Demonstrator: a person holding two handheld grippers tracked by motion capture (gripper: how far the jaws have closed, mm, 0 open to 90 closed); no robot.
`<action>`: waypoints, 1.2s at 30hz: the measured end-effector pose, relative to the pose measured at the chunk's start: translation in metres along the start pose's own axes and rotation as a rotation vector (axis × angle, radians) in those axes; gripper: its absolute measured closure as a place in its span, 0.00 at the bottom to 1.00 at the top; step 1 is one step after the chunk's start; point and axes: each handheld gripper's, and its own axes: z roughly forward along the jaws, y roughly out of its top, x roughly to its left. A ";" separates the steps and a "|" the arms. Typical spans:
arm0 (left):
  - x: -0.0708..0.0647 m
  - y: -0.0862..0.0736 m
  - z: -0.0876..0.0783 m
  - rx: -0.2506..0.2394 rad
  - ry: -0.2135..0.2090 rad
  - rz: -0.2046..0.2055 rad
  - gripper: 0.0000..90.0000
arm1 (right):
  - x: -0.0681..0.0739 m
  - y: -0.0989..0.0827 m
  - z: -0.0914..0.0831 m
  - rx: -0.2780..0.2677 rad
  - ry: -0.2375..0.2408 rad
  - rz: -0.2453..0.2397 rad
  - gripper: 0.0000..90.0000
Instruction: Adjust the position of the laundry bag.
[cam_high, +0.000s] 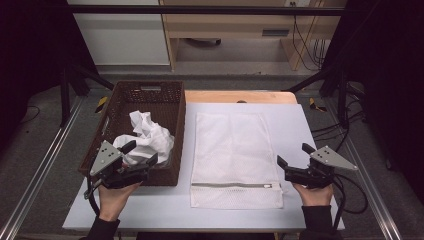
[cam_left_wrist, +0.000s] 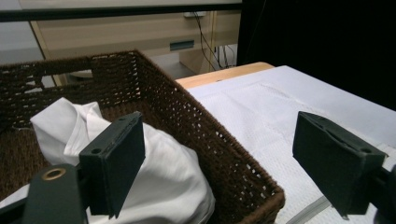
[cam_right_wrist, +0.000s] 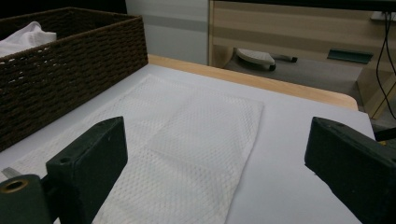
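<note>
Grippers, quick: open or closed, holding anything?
Left gripper: open, empty, above the basket's near end and the white cloth.
Right gripper: open, empty, beside the mesh bag.

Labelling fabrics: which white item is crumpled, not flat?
The white cloth bunched up inside the brown wicker basket, by the left hand-held gripper. The white mesh bag lies flat on the table beside the basket.

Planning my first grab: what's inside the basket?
A crumpled white cloth lies in the basket, bunched toward its near end. Anything under the cloth is covered, so more items can't be ruled out.
</note>
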 end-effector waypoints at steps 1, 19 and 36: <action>-0.002 0.001 -0.001 -0.006 -0.007 0.002 0.21 | 0.000 0.000 0.000 0.002 0.003 0.002 0.07; -0.075 -0.020 0.019 0.121 -0.165 0.054 0.41 | 0.016 -0.020 0.024 0.145 0.008 -0.023 0.14; -0.090 -0.087 0.062 0.420 -0.168 0.055 0.63 | 0.013 -0.056 0.049 0.342 -0.049 -0.041 0.37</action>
